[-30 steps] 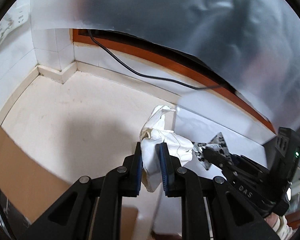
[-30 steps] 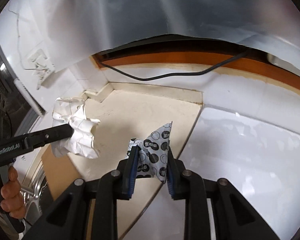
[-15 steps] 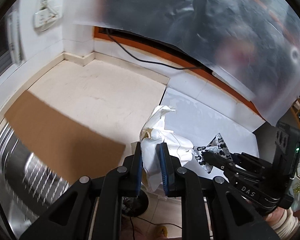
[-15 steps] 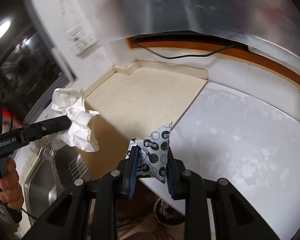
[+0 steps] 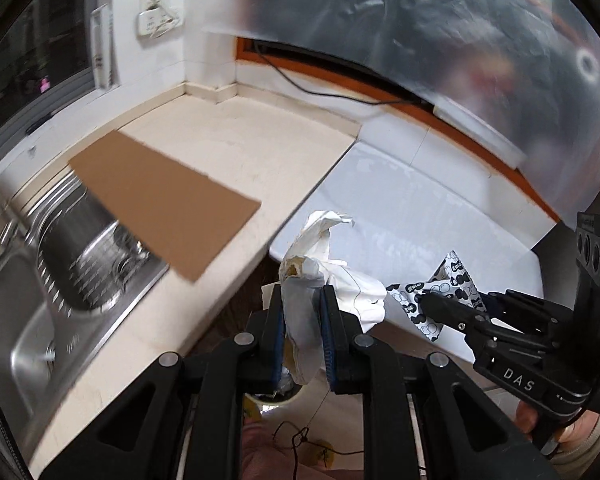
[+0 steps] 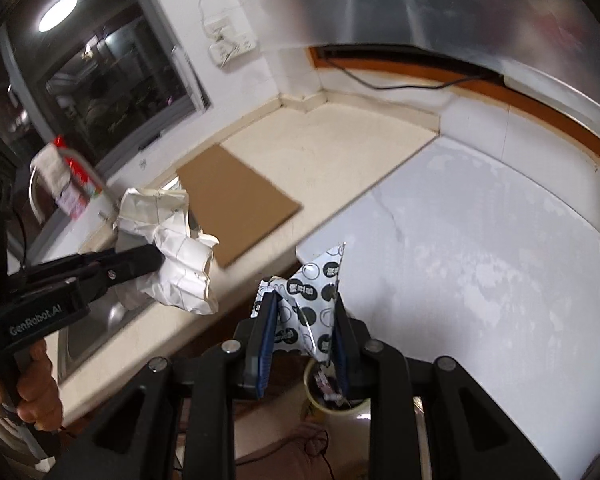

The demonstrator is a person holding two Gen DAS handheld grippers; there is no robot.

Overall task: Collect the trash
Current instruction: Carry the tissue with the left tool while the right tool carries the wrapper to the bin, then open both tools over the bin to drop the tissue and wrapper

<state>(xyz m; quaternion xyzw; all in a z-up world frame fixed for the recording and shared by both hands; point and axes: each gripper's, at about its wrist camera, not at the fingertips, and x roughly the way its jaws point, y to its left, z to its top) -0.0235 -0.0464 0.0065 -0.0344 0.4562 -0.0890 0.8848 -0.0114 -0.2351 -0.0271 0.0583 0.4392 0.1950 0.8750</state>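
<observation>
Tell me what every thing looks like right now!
Left claw: shut on crumpled white paper.
Right claw: shut on spotted wrapper.
Cardboard sheet: flat on counter, corner over sink.
Round bin: open, below the claws.

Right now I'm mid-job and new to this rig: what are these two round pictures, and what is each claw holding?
Each picture comes from a fisheye camera on a hand-held two-finger gripper, looking along its fingers. A person holds one in each hand; there is no robot arm. The left gripper is shut on a crumpled white paper. The right gripper is shut on a black-and-white patterned wrapper. Each camera also sees the other gripper. Below lie a beige counter with a brown cardboard sheet, a steel sink and a white surface. A round container stands on the floor below.
</observation>
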